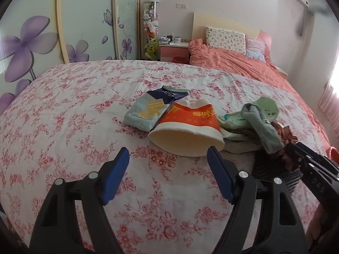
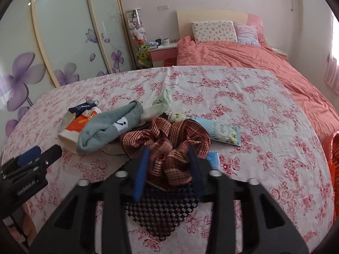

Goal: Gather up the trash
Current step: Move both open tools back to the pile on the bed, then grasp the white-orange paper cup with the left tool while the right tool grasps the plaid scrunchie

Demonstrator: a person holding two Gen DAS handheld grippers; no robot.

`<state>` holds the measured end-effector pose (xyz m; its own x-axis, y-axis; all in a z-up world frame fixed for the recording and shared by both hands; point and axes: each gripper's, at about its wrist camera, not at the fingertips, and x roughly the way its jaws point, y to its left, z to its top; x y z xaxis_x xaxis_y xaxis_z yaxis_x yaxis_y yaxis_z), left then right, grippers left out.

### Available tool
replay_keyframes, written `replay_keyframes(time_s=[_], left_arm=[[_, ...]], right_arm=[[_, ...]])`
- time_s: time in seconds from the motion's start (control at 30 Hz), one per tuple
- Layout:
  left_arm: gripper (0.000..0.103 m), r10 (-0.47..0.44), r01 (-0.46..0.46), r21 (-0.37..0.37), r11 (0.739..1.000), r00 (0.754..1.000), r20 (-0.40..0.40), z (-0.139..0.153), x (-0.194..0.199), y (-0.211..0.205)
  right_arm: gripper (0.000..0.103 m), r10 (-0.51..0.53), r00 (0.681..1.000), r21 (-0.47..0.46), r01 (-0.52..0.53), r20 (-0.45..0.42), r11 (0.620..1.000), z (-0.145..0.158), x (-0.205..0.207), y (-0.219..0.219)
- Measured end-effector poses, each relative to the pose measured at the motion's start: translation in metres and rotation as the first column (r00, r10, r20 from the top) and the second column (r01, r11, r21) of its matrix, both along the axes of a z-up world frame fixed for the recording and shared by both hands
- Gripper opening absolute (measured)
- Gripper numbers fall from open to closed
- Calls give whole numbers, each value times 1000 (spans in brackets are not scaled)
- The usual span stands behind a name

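The crushed white paper cup with an orange band [image 1: 186,131] lies on its side on the flowered pink-and-white bedspread [image 1: 63,131], its open mouth turned toward the left gripper [image 1: 168,156]; yellow characters run along the band but cannot be read. Touching its far left side lies a flattened pale blue snack packet with a yellow print and a dark blue end [image 1: 151,108], whose white lettering is too small to make out. The left gripper's blue-padded fingers [image 1: 115,175] stand wide apart with nothing between them; the cup's rim lies just beyond the fingertips, nearer the right finger than the left. The black body of the right gripper [image 2: 168,148] carries the embossed letters "BAS", seen at the right edge of the left wrist view. Its fingers are drawn in on either side of a crumpled brown-and-red checked cloth [image 2: 169,146], and both pads press into its folds over a black mesh mat [image 2: 161,213]. Beyond the left finger lies a grey sock with a white smile mark [image 2: 108,130], and behind that a pale green sock [image 2: 162,102]. Beyond the right finger lies a light blue flower-printed packet [image 2: 224,132] bearing a cursive word too small to read, and just beside that finger a small blue wrapper [image 2: 213,158] shows. An orange plastic basket [image 2: 333,160] stands off the bed, far to the right.
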<state>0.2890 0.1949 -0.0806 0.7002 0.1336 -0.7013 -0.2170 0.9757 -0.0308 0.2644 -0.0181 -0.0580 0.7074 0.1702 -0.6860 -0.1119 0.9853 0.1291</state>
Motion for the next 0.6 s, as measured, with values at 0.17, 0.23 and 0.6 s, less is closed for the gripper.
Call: replay_keyframes(time_s=[0.17, 0.23, 0.6], left_arm=[[68, 10, -10, 35, 999, 1000, 4, -1, 13, 6], [66, -5, 4, 57, 998, 1000, 14, 0, 19, 5], [43, -53, 54, 55, 997, 998, -16, -9, 48, -1]], right_arm=[[12, -2, 1000, -1, 2, 4, 1000, 1, -2, -7], [12, -2, 1000, 10, 2, 4, 1000, 0, -2, -10], [49, 10, 999, -2, -10, -31, 1000, -8, 4, -2]])
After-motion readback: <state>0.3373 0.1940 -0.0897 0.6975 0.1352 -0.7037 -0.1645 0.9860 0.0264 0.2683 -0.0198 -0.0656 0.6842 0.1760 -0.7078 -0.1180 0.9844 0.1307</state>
